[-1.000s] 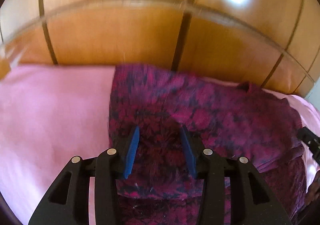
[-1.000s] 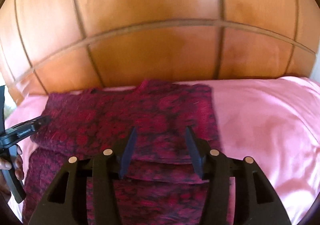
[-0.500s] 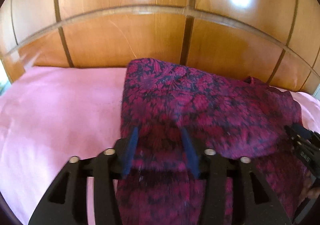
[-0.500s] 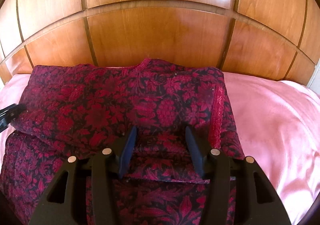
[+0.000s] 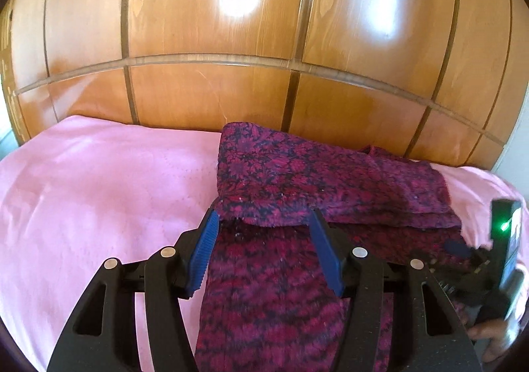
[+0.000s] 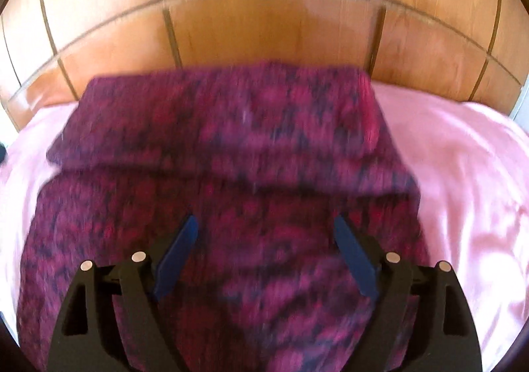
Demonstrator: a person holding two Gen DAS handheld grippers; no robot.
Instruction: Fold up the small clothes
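Since the floral maroon garment [image 5: 330,180] already lies doubled on the pink bedsheet [image 5: 99,193], far flap over the near part and running from 12 to 6 o'clock, we judge one fold done and a further fold or squaring-up left. Left gripper [image 5: 263,253] is opening, nothing pinched; cloth merely lies beneath. Right gripper [image 6: 266,259] is opening wide too, released. Left view, sharp, shows the flap's edge and the other gripper at 3 o'clock; right view, blurred, shows the garment's full width against the wooden headboard [image 6: 264,24].
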